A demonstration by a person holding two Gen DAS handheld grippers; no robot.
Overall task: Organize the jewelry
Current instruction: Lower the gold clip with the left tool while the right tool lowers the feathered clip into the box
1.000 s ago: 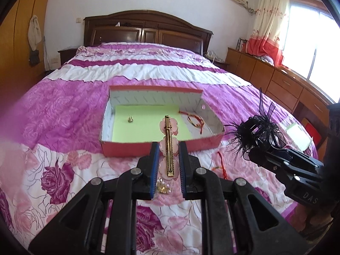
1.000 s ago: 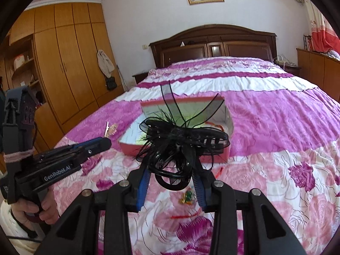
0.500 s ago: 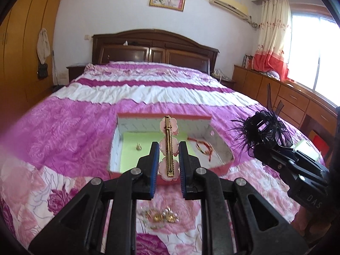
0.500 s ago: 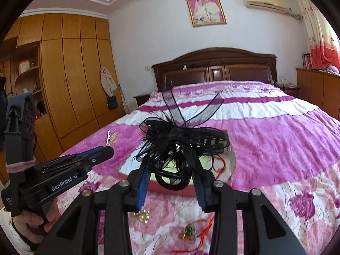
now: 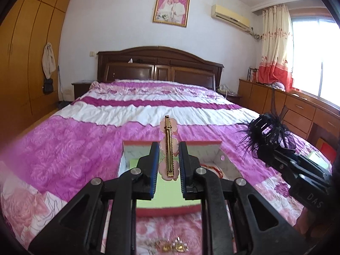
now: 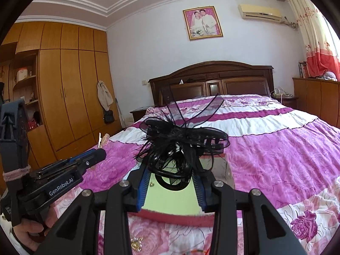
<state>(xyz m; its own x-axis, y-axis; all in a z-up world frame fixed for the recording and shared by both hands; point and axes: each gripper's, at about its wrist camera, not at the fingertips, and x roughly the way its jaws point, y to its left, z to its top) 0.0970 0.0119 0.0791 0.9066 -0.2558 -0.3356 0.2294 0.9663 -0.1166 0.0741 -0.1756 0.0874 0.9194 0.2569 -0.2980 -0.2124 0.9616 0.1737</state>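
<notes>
Both grippers moved forward and up since a second ago; the red-rimmed open cardboard box with green floor (image 5: 212, 142) now sits right under the fingers, was further ahead before

Left gripper (image 5: 169, 161): jaws nearly closed, clamped on the gold metal hair clip with pink flower petals (image 5: 169, 148). Clip stands upright between the blue pads, held above the box, tip poking past the far rim

Right gripper (image 6: 170, 182): jaws partway open, gripping the black feathered claw hair clip with ribbon loops (image 6: 182, 140), also over the box

Box rests on the purple-and-white floral bedspread (image 5: 63, 148). Red cord bracelet (image 5: 214, 169) lies inside near the right wall, half hidden by the left gripper's finger. Small gold earrings (image 5: 170, 247) are loose on the bedspread in front of the box
</notes>
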